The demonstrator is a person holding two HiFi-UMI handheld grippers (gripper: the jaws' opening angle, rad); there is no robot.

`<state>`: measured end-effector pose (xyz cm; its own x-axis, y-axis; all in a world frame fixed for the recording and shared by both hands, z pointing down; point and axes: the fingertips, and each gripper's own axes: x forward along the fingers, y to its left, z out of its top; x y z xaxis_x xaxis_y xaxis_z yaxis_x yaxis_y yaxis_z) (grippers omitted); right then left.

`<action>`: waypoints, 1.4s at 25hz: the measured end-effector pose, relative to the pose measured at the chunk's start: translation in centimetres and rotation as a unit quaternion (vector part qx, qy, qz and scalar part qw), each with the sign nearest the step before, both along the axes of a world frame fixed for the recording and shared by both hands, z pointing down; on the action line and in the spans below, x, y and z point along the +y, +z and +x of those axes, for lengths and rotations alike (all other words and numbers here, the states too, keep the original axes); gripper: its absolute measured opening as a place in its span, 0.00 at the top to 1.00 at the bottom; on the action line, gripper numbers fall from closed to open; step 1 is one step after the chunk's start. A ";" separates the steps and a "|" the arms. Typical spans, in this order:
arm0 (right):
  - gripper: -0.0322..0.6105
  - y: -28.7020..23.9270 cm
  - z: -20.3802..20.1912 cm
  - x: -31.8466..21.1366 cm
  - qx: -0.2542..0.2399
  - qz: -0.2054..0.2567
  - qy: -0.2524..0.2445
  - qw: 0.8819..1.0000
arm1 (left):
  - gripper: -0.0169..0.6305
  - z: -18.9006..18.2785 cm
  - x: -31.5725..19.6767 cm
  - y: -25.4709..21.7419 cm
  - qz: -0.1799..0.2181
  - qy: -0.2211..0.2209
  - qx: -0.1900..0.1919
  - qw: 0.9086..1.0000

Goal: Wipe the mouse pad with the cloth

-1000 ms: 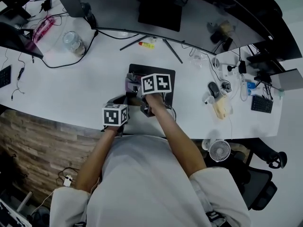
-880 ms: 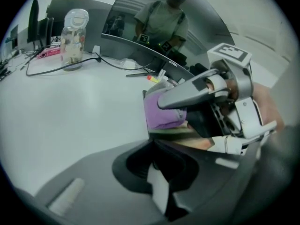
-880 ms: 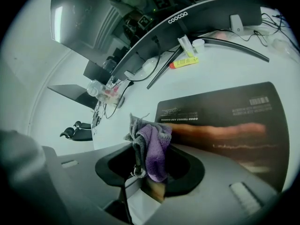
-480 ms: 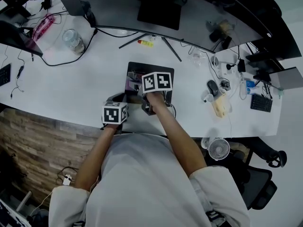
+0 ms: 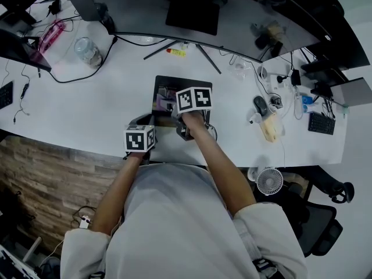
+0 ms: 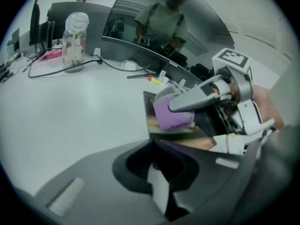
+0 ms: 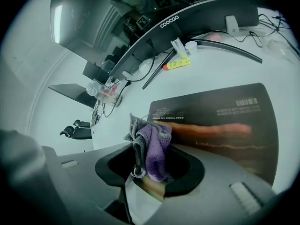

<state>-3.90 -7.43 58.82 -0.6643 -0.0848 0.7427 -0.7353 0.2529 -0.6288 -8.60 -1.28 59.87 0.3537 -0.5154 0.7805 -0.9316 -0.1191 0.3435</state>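
Desk (image 5: 104, 97): white, carries pad (image 7: 220, 111).
Right claw (image 7: 147, 172): clamped on cloth (image 7: 157, 146), at pad's left.
Left claw (image 6: 159, 191): together, empty.
Tip: press cloth flat, overlap strokes.

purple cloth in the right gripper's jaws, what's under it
The dark mouse pad lies under the cloth, at the pad's left end, on the white desk. The patch of pad beneath the bunched cloth is covered, so its surface there cannot be seen.

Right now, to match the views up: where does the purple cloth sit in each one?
Head view: cloth on the mouse pad's left part.
Left gripper view: right of centre, in the right gripper.
Right gripper view: lower centre, gripped.
Shared landmark: the black mouse pad beneath it.
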 end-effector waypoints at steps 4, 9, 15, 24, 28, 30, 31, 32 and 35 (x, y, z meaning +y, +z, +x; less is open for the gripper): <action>0.68 0.1 0.5 0.0 -0.002 -0.001 0.003 1.000 | 0.97 0.0 0.0 0.1 0.001 -0.001 -0.001 1.000; 0.68 0.1 1.1 -0.1 -0.004 -0.004 0.006 1.000 | 0.97 0.1 0.0 0.1 0.005 0.009 -0.010 1.000; 0.68 0.2 2.0 -0.1 -0.006 -0.008 0.009 1.000 | 0.97 0.2 -0.1 0.1 0.006 0.018 -0.016 1.000; 0.68 0.3 3.8 -0.1 -0.006 -0.015 0.022 1.000 | 0.97 0.3 -0.1 0.1 0.009 0.029 -0.023 0.999; 0.67 0.4 4.7 0.0 -0.007 -0.022 0.033 0.999 | 0.97 0.3 0.0 0.1 0.011 0.030 -0.023 0.999; 0.67 0.4 5.1 0.0 -0.007 -0.024 0.036 0.999 | 0.97 0.3 0.0 0.1 0.011 0.030 -0.024 0.999; 0.67 0.4 5.2 0.0 -0.007 -0.024 0.037 0.999 | 0.97 0.3 0.0 0.1 0.011 0.031 -0.024 0.999; 0.67 0.4 5.4 0.0 -0.006 -0.023 0.037 0.999 | 0.97 0.3 0.0 0.1 0.011 0.032 -0.024 0.999; 0.67 0.4 5.7 -0.1 -0.004 -0.022 0.037 0.999 | 0.97 0.2 -0.1 0.1 0.011 0.031 -0.021 0.999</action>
<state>1.77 -7.53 59.24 -0.6636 -0.1000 0.7413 -0.7455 0.1701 -0.6444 -8.42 -1.41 60.01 0.3527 -0.5100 0.7845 -0.9357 -0.1843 0.3009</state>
